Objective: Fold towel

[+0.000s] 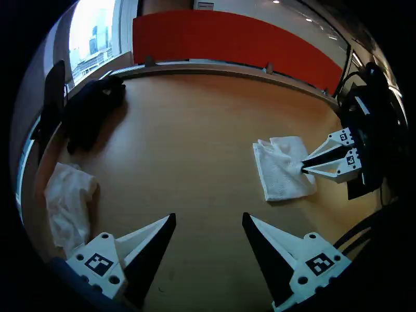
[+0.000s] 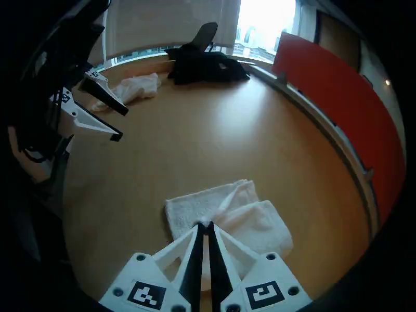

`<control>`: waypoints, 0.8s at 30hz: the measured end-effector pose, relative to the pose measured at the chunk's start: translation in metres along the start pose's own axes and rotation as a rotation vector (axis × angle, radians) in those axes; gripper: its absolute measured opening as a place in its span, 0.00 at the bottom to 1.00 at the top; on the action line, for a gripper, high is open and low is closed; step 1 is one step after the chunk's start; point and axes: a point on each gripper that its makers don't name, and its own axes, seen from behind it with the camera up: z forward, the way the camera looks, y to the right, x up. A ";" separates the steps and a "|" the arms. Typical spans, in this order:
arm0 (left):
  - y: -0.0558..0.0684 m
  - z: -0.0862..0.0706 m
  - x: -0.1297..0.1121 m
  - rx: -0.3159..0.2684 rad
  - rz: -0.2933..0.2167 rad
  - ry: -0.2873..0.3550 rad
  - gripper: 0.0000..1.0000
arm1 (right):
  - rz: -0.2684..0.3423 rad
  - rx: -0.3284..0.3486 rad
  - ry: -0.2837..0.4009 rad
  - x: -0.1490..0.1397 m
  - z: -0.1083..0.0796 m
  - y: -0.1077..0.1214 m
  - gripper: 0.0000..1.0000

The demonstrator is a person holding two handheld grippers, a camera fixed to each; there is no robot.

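Right gripper view: the right gripper [image 2: 206, 224] has its fingers pressed together, pinching a raised fold of the white towel [image 2: 249, 218] on the wooden table [image 2: 208, 135]. The pinched cloth is hidden between the fingers. The left gripper [image 1: 208, 217] is spread wide.

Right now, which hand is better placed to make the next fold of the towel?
Right: the right tongs are closed on the towel at its edge; the left tongs hang open over the table, apart from it.

white towels [image 1: 283, 169] [image 1: 67, 203] 2 | grippers [image 1: 208, 216] [image 1: 303, 167] 2 | black bundle [image 1: 93, 109] 1 | chair [image 1: 54, 88] 1 | red partition [image 1: 234, 41] 1 | table [image 1: 197, 145] 1
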 end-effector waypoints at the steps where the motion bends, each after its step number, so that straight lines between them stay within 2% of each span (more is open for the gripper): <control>1: 0.000 0.000 0.000 0.000 -0.001 0.000 0.94 | 0.002 0.001 0.001 0.000 0.000 0.000 0.08; 5: -0.001 0.000 0.000 0.000 -0.003 -0.001 0.95 | 0.005 0.004 0.002 0.000 0.000 -0.001 0.10; 8: -0.002 0.000 0.000 0.002 -0.003 -0.001 0.94 | 0.007 0.005 0.002 -0.001 -0.001 -0.001 0.16; 10: -0.002 0.000 0.000 0.002 -0.003 -0.001 0.95 | 0.012 0.007 0.002 -0.002 -0.001 -0.002 0.27; 14: -0.003 -0.001 0.000 0.003 -0.002 0.000 0.95 | 0.029 0.014 0.004 -0.004 -0.003 -0.004 0.63; 15: -0.003 -0.001 0.000 0.003 -0.002 0.000 0.95 | 0.034 0.014 0.005 -0.005 -0.003 -0.004 0.71; 16: -0.002 -0.001 0.000 0.003 -0.002 0.000 0.95 | 0.039 0.012 0.006 -0.005 -0.003 -0.004 0.74; 20: -0.001 -0.001 0.000 0.001 -0.001 0.002 0.95 | 0.062 0.000 0.006 -0.007 -0.004 -0.003 0.79; 24: 0.000 -0.001 0.000 0.000 0.001 0.002 0.94 | 0.083 -0.006 0.006 -0.011 -0.005 -0.002 0.79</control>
